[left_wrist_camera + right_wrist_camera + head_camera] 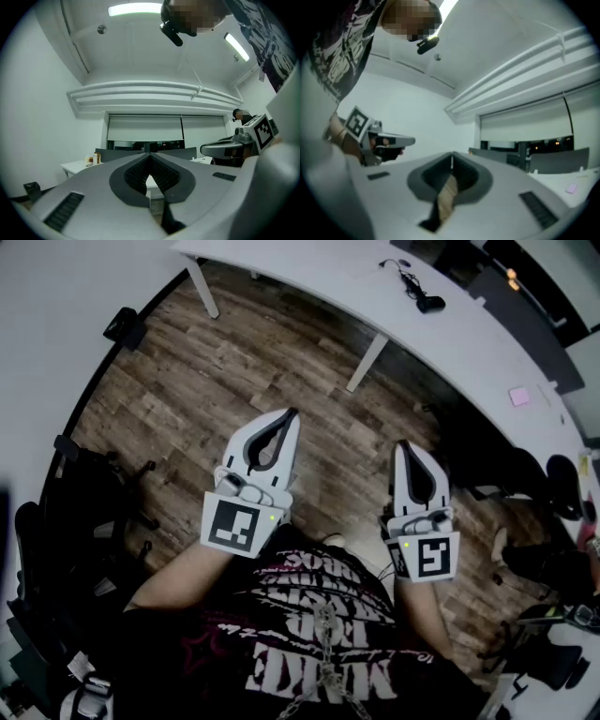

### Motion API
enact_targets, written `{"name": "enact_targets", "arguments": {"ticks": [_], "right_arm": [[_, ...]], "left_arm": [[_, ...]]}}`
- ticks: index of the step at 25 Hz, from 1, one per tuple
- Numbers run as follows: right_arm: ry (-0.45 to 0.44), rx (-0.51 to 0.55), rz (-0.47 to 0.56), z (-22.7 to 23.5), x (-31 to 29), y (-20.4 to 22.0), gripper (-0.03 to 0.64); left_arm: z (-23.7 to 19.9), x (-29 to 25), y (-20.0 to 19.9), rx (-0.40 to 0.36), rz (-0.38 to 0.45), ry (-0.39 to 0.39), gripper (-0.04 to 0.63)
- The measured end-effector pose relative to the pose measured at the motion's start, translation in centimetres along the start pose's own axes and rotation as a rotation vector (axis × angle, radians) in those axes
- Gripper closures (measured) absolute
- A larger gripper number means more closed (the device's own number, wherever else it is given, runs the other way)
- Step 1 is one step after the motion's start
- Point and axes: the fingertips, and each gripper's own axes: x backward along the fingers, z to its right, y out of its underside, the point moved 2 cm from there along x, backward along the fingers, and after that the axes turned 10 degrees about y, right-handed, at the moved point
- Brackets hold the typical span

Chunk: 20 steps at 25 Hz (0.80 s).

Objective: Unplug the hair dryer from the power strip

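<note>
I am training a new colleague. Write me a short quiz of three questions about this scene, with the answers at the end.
1. True or false: the left gripper is holding a plug.
2. In the head view, what lies below both grippers? A) a wooden floor B) a carpet C) grey tiles
3. Fill in the missing word: the jaws of the right gripper are ____, with nothing between them.

Key
1. False: its jaws are together and empty.
2. A
3. shut
</note>
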Motion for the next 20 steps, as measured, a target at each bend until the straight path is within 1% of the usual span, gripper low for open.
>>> {"name": "enact_targets", "arguments": {"ticks": [9,12,15,17,20], "right_arm": [[-0.016,-0.029,-0.011,-1.4,-0.2,-0.5,0.581],[-0.021,-0.032,-0.001,-2.1,-0.7,-0.9,0.581],[-0.021,-0.011,0.026,-2.8,-1.3,-1.9,0.581],[-0.009,0.011,0.045,-3.3,-1.4,-2.5,0.581],[0.033,0.035,0.055,-3.3,-1.3,-2.9,0.581]], "left_arm": [[-0.9,1.7,-0.7,0.004,0.008,-0.02,0.569],[-1.9,2.2,-1.0,-0.003,0.014,-0.025,0.57],[-3.2,2.4,-1.0,0.001,0.018,-0.035,0.57],[-4.0,2.7,-1.1,0.011,0.026,-0.04,0.569],[-4.5,2.7,-1.4,0.008,0.036,-0.023,0.569]]}}
